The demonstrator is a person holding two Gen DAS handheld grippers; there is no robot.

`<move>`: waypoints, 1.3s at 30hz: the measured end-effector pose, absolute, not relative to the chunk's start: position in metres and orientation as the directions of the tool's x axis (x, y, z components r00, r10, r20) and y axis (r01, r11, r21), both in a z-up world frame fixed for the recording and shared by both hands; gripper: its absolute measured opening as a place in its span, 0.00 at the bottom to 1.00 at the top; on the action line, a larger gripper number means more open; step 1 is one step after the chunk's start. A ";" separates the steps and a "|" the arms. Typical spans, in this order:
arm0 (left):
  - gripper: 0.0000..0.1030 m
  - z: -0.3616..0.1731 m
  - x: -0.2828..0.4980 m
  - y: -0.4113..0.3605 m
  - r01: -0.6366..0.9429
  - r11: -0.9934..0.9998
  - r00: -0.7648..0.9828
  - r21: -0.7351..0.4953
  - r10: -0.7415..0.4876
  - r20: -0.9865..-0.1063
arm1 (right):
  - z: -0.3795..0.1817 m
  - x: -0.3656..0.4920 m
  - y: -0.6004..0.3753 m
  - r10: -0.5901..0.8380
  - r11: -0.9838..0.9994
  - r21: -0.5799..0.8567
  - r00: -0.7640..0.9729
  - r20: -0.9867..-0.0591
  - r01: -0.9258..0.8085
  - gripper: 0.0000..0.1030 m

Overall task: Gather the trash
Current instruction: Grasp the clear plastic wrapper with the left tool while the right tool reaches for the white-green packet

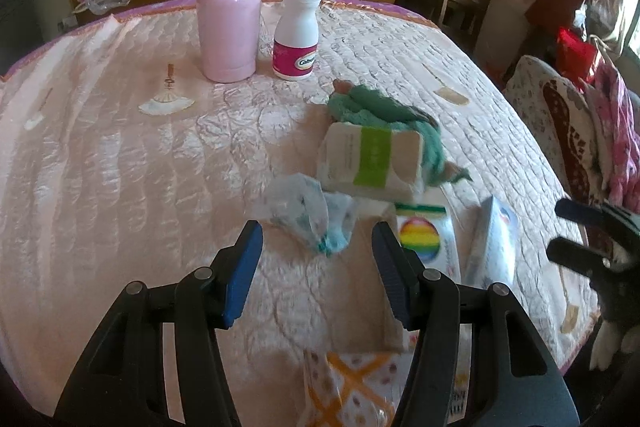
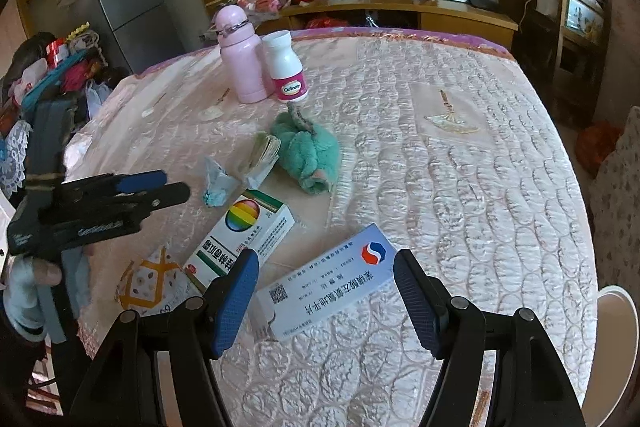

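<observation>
Trash lies scattered on a round table under a glossy, quilted pink cloth (image 2: 460, 195): a crumpled translucent wrapper (image 1: 298, 215) with a teal scrap at its near end sits just ahead of the left gripper (image 1: 318, 241), whose blue ribbed pads stand spread with nothing between them. Just right of the wrapper lies a flat white carton printed with a rainbow ball (image 2: 244, 231), and nearer, a long pale-blue medicine box (image 2: 326, 281) lies slanted between the parted fingers of the right gripper (image 2: 326, 283); whether the pads touch it I cannot tell. Beyond the wrapper a squashed paper pack with a green band (image 1: 370, 157) leans against a fuzzy teal plush toy (image 2: 310, 157). At the near left edge lies a soft patterned packet with orange lines (image 2: 154, 285). Far across the cloth stand a smooth pink flask (image 1: 230, 11) with a rounded cap and, touching or just right of it, a white plastic pill bottle (image 1: 297, 33) with a magenta label
</observation>
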State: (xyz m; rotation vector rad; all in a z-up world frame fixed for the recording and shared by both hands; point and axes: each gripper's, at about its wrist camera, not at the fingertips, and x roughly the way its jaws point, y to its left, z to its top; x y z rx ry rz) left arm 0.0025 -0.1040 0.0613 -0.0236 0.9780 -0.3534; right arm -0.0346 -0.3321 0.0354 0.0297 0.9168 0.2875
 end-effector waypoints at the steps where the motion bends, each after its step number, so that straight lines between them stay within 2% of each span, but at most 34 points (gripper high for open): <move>1: 0.54 0.060 0.007 -0.105 0.286 0.940 0.502 -0.186 -0.312 -0.807 | 0.034 -0.032 -0.332 0.258 0.962 0.151 0.570 -0.780 -0.229 0.66; 10: 0.52 0.038 0.037 -0.112 0.291 0.930 0.461 -0.224 -0.341 -0.819 | 0.028 -0.013 -0.322 0.284 0.955 0.185 0.545 -0.789 -0.230 0.66; 11: 0.43 0.036 0.037 -0.112 0.291 0.927 0.455 -0.238 -0.353 -0.818 | 0.027 -0.011 -0.320 0.285 0.955 0.185 0.543 -0.790 -0.233 0.66; 14: 0.22 0.036 0.037 -0.107 0.291 0.921 0.462 -0.260 -0.373 -0.805 | 0.026 -0.001 -0.308 0.294 0.951 0.185 0.534 -0.793 -0.249 0.66; 16: 0.12 0.040 0.036 -0.103 0.290 0.922 0.473 -0.257 -0.371 -0.799 | 0.025 0.006 -0.301 0.303 0.947 0.189 0.530 -0.792 -0.259 0.66; 17: 0.10 0.042 0.034 -0.101 0.292 0.922 0.477 -0.254 -0.370 -0.797 | 0.024 0.010 -0.296 0.309 0.945 0.191 0.528 -0.791 -0.267 0.66; 27: 0.09 0.056 0.021 -0.062 0.267 0.939 0.516 -0.217 -0.329 -0.791 | 0.027 0.051 -0.247 0.332 0.917 0.142 0.515 -0.790 -0.374 0.66; 31: 0.09 0.058 0.015 -0.047 0.252 0.941 0.521 -0.227 -0.329 -0.787 | 0.026 0.065 -0.217 0.280 0.883 0.011 0.508 -0.815 -0.469 0.66; 35: 0.09 0.059 0.010 -0.037 0.246 0.941 0.525 -0.231 -0.329 -0.785 | 0.006 0.078 -0.197 0.161 0.837 -0.149 0.496 -0.854 -0.527 0.66; 39: 0.09 0.058 0.007 -0.035 0.242 0.942 0.522 -0.230 -0.327 -0.788 | -0.006 0.086 -0.195 0.114 0.819 -0.206 0.503 -0.857 -0.536 0.66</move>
